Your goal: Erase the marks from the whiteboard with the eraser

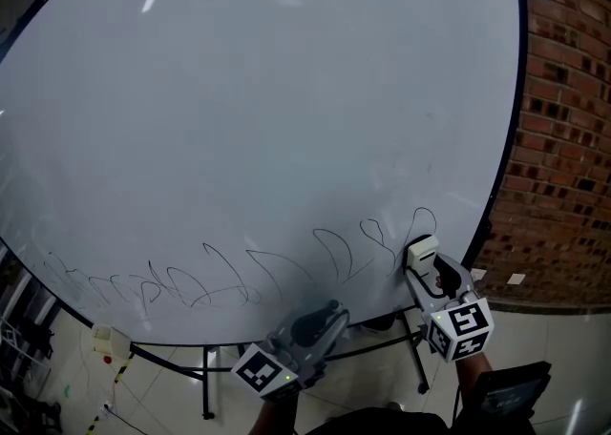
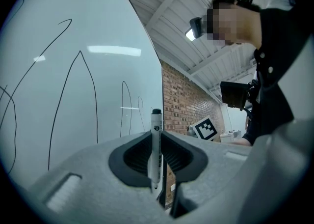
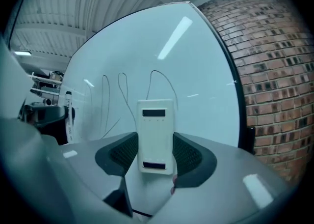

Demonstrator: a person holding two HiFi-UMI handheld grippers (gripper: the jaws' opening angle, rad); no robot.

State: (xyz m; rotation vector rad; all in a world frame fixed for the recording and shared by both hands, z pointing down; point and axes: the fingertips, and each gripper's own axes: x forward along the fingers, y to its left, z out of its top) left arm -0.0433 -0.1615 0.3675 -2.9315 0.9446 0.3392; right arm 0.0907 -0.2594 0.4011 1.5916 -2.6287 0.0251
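Since wiping needs a firm hold, right gripper (image 3: 156, 155): jaws clamped on both long sides of the eraser (image 3: 156, 134).
Eraser place: at the whiteboard's (image 1: 286, 90) lower right, by the rightmost loop of the marks (image 1: 248, 276); contact unclear.
Eraser axis: long axis along the jaws, free end toward the board.
Left gripper (image 2: 156, 158): jaws pinching a marker (image 2: 156, 142), cap up, held low, likely clear of the wiping path.
Marks: whole looping row unwiped.

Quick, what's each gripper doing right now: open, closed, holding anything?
Left gripper: closed, holding a marker.
Right gripper: closed, holding the eraser.
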